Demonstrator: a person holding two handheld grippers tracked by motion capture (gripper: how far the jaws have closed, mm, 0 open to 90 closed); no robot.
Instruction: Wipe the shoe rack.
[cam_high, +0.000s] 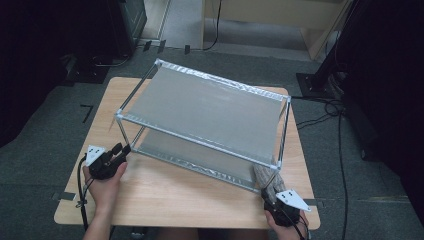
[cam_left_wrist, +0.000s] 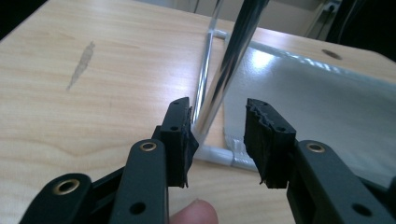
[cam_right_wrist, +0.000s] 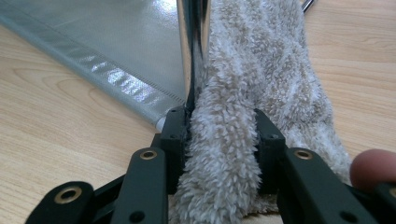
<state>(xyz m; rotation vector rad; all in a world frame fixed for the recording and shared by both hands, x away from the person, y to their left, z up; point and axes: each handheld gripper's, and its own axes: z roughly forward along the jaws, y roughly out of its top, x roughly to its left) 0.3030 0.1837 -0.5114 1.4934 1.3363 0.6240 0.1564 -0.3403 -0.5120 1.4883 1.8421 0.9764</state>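
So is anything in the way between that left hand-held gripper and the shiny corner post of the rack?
Nothing visible. The left hand-held gripper has its jaws apart right at the rack's near corner post, which rises just beyond them, close to one pad, with bare table around.

Three cameras, one table

My high camera looks down from my near side; my two gripper cameras sit low and close, each sharing the shiny rack (cam_high: 205, 117) with it.

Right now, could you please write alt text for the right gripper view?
The right gripper clamps a fluffy beige cloth against a chrome rack post. Behind lies the rack's grey shelf sheet on a wooden table.
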